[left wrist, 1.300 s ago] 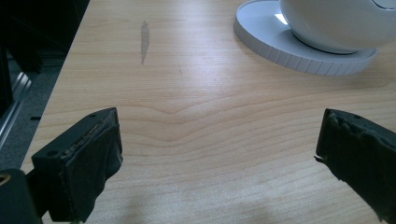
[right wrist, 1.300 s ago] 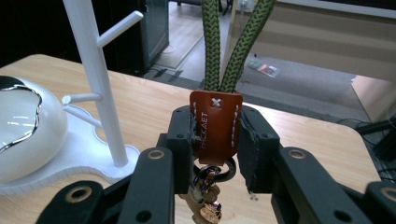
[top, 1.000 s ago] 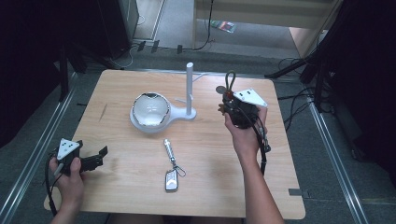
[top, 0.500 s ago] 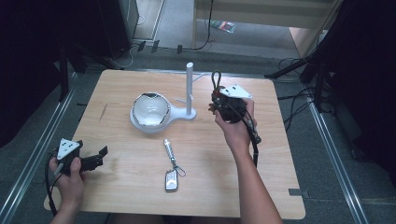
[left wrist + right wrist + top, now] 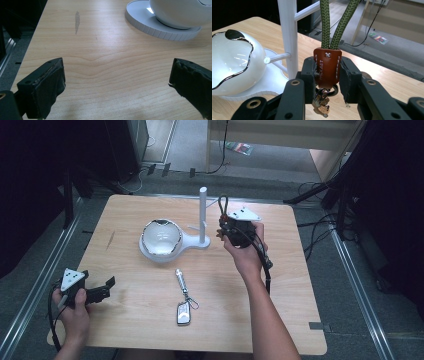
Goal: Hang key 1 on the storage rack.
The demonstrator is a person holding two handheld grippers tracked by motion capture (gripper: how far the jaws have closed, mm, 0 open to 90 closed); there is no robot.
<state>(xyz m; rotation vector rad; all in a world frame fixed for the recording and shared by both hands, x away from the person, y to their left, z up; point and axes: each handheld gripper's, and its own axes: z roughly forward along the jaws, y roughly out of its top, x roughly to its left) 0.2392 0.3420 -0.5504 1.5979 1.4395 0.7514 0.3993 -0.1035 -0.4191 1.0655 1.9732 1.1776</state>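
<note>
The right gripper [image 5: 327, 75] has its two black jaws pressed in on a brown leather tab [image 5: 327, 65], one pad against each side of it. The tab is stitched in white and stamped with lettering, and it stands upright between the pads. From its top a loop of green braided cord [image 5: 337, 23] rises out past the upper edge of the right gripper view. Under the tab a metal ring and a small clasp [image 5: 322, 100] hang down between the gripper's linkages.

Just beyond the tab stands the white post [image 5: 287, 35] of a stand, with thin white pegs sticking out from it. One peg points towards the gripper and ends near the tab, though I cannot tell whether the cord touches anything. The post rises from a flat white base [image 5: 187, 244], and on the wider end of that base sits a white bowl [image 5: 160, 237] with a dark wavy rim.

In the high view the right gripper [image 5: 235, 227] is held above the table [image 5: 125, 320], right of the post and towards the far edge.

The left gripper [image 5: 102, 289] rests low near the table's near left corner, its jaws spread wide over bare wood.

A car key fob [image 5: 183, 312] with a silver stick attached lies near the middle of the near edge, well apart from both grippers.
</note>
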